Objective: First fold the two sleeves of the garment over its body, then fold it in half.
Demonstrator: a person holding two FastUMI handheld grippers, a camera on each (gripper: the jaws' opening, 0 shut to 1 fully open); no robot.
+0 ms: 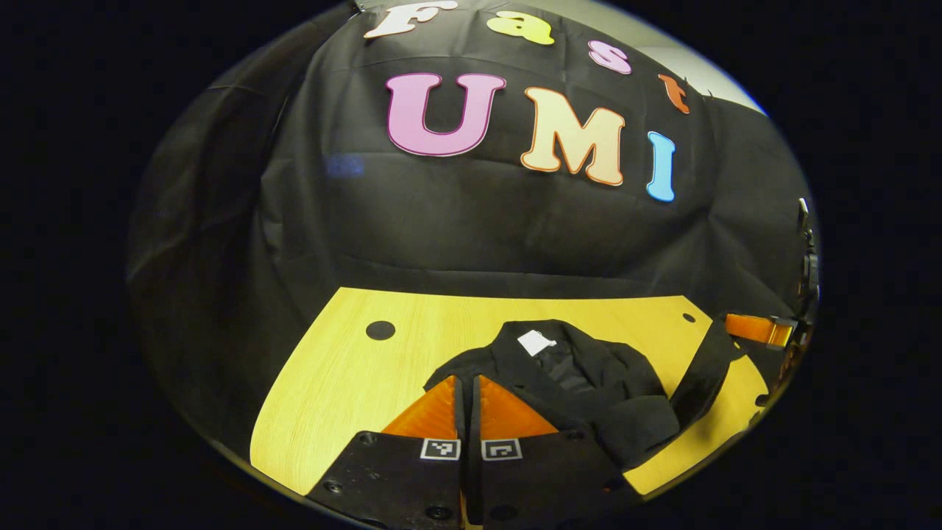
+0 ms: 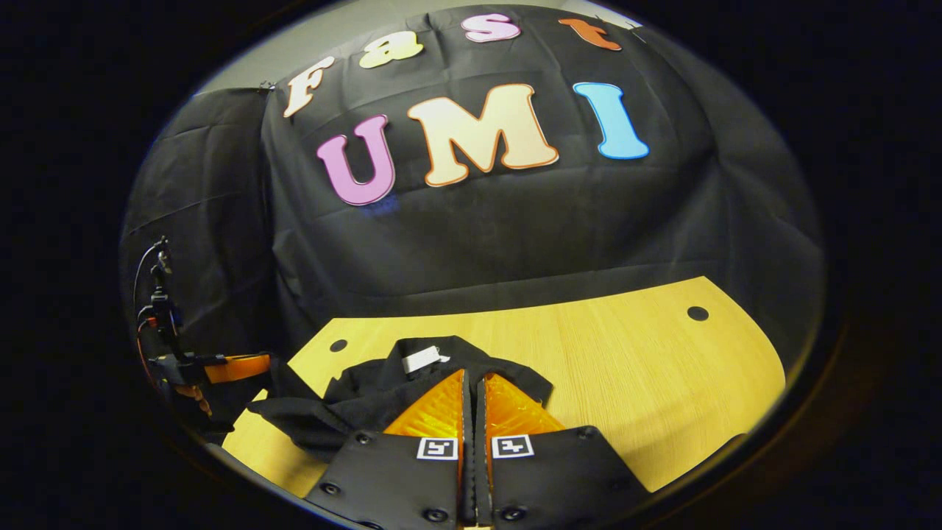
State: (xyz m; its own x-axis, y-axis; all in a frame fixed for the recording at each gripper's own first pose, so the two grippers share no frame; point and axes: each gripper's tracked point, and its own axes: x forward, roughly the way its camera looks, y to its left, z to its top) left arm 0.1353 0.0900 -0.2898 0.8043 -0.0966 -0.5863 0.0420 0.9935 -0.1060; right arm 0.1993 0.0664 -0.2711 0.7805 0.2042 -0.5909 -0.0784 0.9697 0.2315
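A black garment (image 1: 589, 383) with a white label (image 1: 536, 342) at its collar lies bunched on the yellow table (image 1: 353, 368). My left gripper (image 1: 467, 379) is shut, its tips at the garment's near left edge. Farther right, my right gripper (image 1: 758, 329) holds up a black sleeve (image 1: 703, 372) as a taut strip. In the right gripper view the garment (image 2: 368, 394) lies under my right gripper (image 2: 473, 374), whose fingers are pressed together. At the left there, my left gripper (image 2: 235, 366) has the other sleeve (image 2: 287, 386) drawn up to it.
The wooden table (image 2: 647, 383) has bare surface to the right of the garment and small round holes (image 2: 698, 313) near its far corners. Black cloth walls close the booth behind and at the sides. A cable (image 2: 158, 294) rises above the left gripper.
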